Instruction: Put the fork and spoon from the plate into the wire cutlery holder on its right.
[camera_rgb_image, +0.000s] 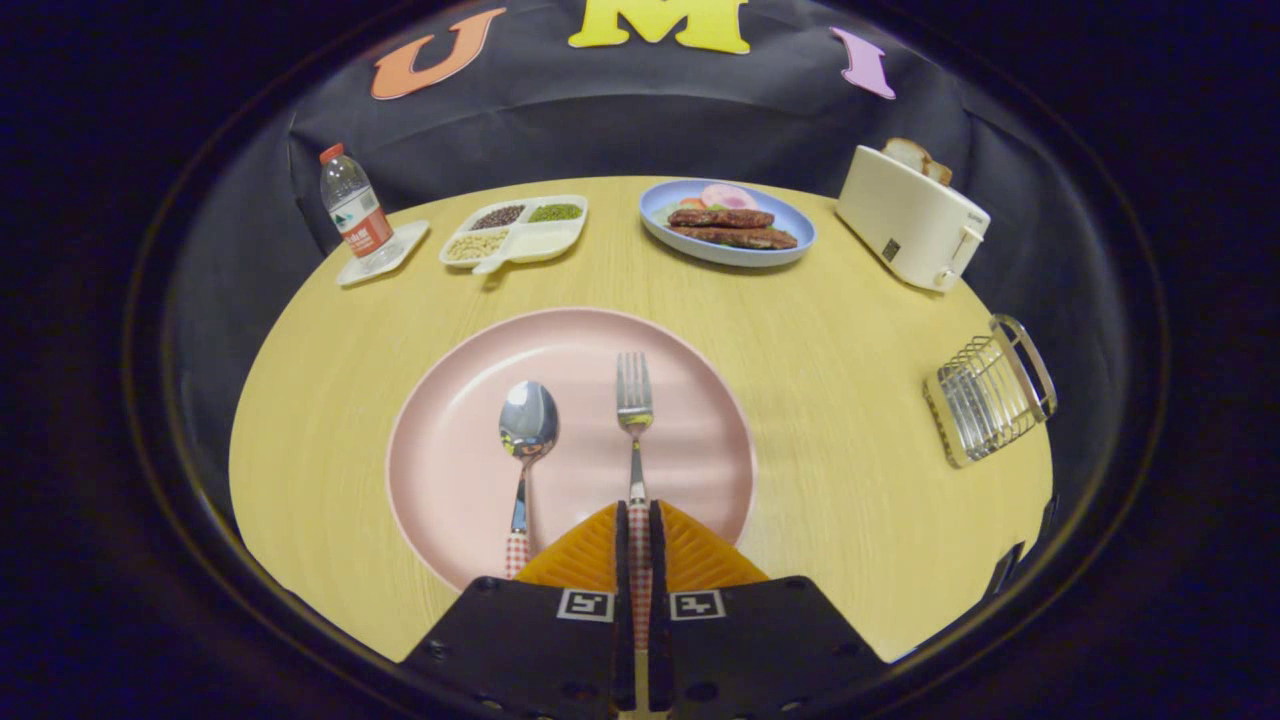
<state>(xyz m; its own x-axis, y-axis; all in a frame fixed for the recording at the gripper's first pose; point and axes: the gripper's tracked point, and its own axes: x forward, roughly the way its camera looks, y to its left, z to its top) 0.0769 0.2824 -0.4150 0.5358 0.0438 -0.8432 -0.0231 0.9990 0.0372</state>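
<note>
A pink plate (450, 470) lies on the round wooden table just ahead of my fingers. On it rest a metal spoon (527, 430) and a metal fork (634, 405), both with red-checked handles, side by side with heads pointing away. My gripper (638, 515) has its orange fingers (590, 550) closed on the fork's checked handle, which runs between them. The spoon lies free to the left of the fingers. The wire cutlery holder (990, 390) stands near the table's right edge, beyond and right of the plate.
At the back of the table (850, 400) stand a water bottle (352, 210) on a coaster, a divided tray of beans (515, 232), a blue plate of food (728, 222) and a cream toaster (912, 217) with bread.
</note>
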